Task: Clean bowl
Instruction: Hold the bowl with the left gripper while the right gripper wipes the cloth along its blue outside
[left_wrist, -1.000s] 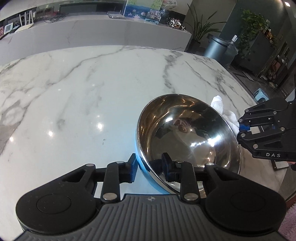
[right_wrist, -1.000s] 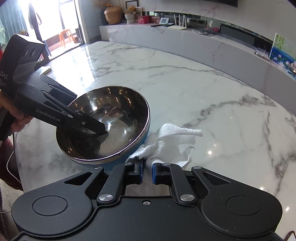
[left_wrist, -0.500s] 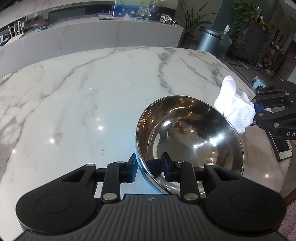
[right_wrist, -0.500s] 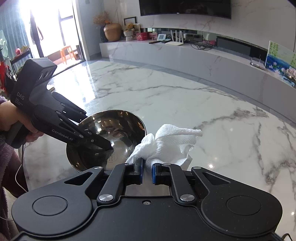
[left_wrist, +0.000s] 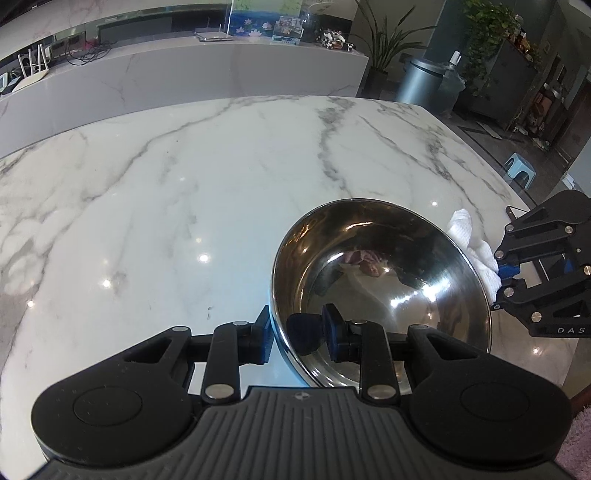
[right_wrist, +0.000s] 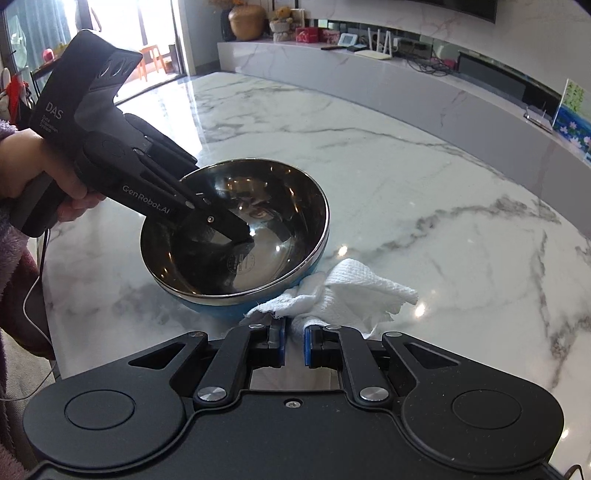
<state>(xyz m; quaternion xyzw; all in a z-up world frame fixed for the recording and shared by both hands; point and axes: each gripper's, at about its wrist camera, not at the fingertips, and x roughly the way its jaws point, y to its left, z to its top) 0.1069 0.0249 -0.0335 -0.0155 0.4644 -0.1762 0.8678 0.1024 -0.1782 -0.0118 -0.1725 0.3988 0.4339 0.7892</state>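
A steel bowl (left_wrist: 380, 280) with a blue outside sits tilted on the marble table (left_wrist: 184, 192). My left gripper (left_wrist: 297, 334) is shut on its near rim, one finger inside and one outside. From the right wrist view the same bowl (right_wrist: 236, 236) shows with the left gripper (right_wrist: 236, 230) clamped on its left wall. My right gripper (right_wrist: 294, 341) is shut on a crumpled white cloth (right_wrist: 343, 295) that lies against the bowl's blue outer side, low by the table. The cloth (left_wrist: 474, 247) also peeks out behind the bowl's right rim, next to the right gripper (left_wrist: 508, 273).
A hand (right_wrist: 44, 173) in a fuzzy purple sleeve holds the left gripper. The table edge (left_wrist: 491, 158) runs close on the right, with floor and a small blue stool (left_wrist: 519, 168) beyond. A long marble counter (right_wrist: 424, 81) stands behind the table.
The right gripper with the cloth rose beside the bowl, then came back down against its outer side. The bowl stays clamped in the left gripper.
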